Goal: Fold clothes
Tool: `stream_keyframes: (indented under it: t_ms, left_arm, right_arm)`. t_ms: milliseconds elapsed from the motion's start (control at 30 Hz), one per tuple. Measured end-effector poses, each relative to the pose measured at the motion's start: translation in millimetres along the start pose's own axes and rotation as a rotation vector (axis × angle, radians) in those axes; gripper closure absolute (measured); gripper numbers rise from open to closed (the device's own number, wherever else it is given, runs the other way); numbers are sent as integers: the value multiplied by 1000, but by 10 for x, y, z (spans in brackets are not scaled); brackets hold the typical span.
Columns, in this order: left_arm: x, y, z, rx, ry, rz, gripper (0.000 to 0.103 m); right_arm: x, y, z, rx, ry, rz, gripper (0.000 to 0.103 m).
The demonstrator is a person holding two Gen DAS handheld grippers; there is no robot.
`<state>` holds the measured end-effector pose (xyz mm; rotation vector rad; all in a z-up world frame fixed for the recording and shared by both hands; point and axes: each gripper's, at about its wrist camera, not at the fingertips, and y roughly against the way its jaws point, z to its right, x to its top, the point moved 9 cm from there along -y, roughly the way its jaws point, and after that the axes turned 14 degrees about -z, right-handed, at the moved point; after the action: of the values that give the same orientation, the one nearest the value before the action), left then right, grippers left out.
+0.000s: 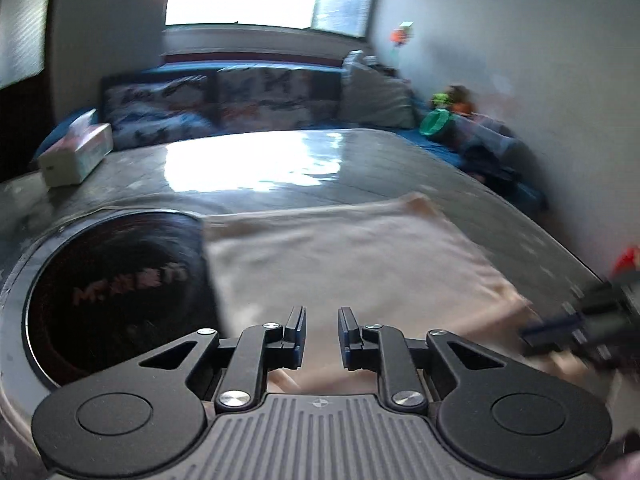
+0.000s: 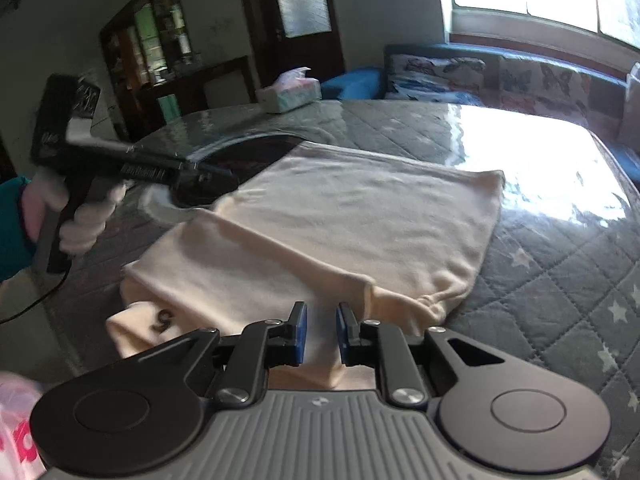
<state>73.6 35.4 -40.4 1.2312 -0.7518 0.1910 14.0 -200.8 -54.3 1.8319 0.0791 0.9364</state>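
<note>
A cream garment (image 1: 340, 264) lies folded flat on the quilted grey table cover (image 2: 540, 280). In the right wrist view the garment (image 2: 360, 208) has a folded edge near me and a printed mark at its left corner. My left gripper (image 1: 322, 332) hovers over the garment's near edge, open, with a narrow gap and nothing between the pads. From the right wrist view the left gripper (image 2: 216, 172) sits over a black round plate, held by a white-gloved hand (image 2: 80, 216). My right gripper (image 2: 322, 332) is shut on a fold of the garment's near edge; it shows blurred in the left wrist view (image 1: 560, 332).
A black round plate (image 1: 112, 292) is set in the table beside the garment's left side. A tissue box (image 1: 76, 152) stands at the far left corner. A patterned sofa (image 1: 240, 100) runs behind the table under a bright window. A pink-and-white bag (image 2: 16, 432) shows at bottom left.
</note>
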Motion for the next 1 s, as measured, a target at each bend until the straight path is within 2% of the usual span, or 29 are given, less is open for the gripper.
stream_keyframes:
  t_ms: [133, 233, 533, 767, 867, 1000]
  left_arm:
    - [-292, 38, 253, -30, -59, -40, 86]
    - [-469, 8, 284, -22, -62, -72, 86]
    - [-757, 308, 369, 82, -231, -69, 85]
    - [-1040, 450, 635, 129, -475, -41, 80]
    - [-1095, 399, 746, 139, -538, -18, 80]
    - [-1100, 347, 840, 136, -600, 18, 76]
  right_arm:
    - [-75, -10, -74, 1, 38, -26, 88]
    - [-139, -26, -103, -13, 68, -35, 88]
    - [-206, 32, -211, -34, 134, -46, 84]
    - [-276, 245, -315, -54, 186, -49, 79]
    - [-336, 298, -367, -73, 223, -71, 72]
    - [-418, 328, -417, -91, 263, -95, 69]
